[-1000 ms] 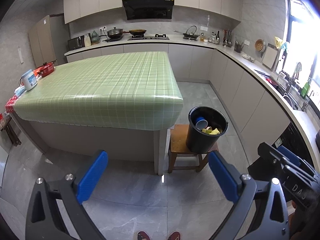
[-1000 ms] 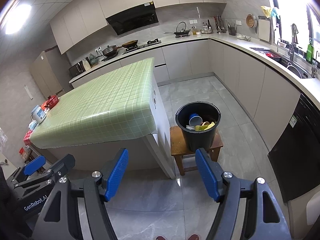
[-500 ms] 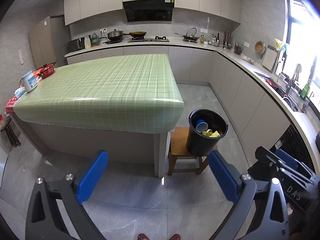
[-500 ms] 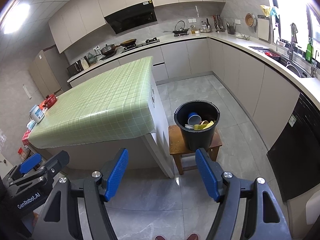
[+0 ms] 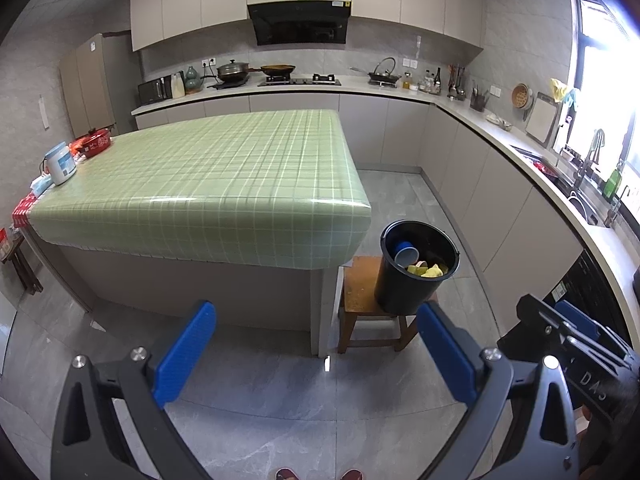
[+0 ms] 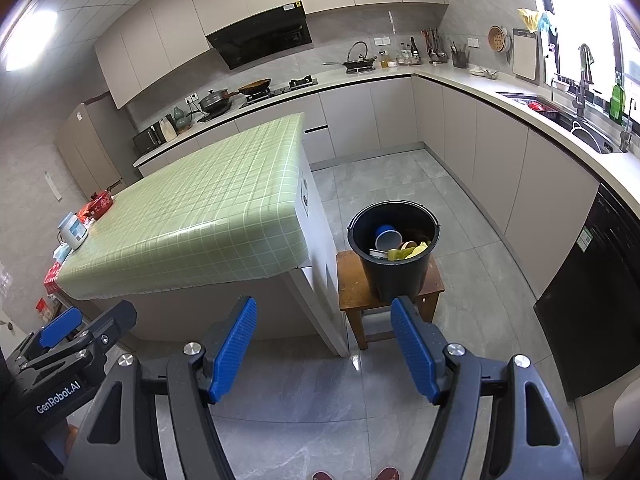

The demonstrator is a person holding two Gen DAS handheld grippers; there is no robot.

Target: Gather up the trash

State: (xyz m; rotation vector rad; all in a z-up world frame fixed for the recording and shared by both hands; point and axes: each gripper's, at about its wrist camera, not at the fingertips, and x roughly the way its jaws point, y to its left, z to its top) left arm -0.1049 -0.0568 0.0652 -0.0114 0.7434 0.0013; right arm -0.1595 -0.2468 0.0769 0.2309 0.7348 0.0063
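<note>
A black bucket [image 5: 416, 268] [image 6: 394, 252] stands on a low wooden stool [image 5: 362, 290] [image 6: 350, 284] beside the kitchen island. Inside it lie a blue paper cup [image 5: 405, 254] [image 6: 387, 238] and yellow scraps [image 5: 430, 271] [image 6: 408, 252]. My left gripper [image 5: 316, 354] hangs open over the floor, well short of the stool, nothing between its blue pads. My right gripper [image 6: 324, 346] is open too and holds nothing. Each gripper shows at the edge of the other's view, the right one [image 5: 576, 332] and the left one [image 6: 68, 332].
The island wears a green checked cloth [image 5: 208, 184] [image 6: 192, 216]; a white appliance [image 5: 60, 163] and a red pot [image 5: 92, 142] sit at its far left end. Counters run along the back and right walls, with a sink [image 6: 584, 128]. A person's shoes [image 5: 318, 474] show at the bottom edge.
Both views have shifted slightly; the bucket sits a little lower and nearer the left gripper's right pad. Both grippers stay open and empty.
</note>
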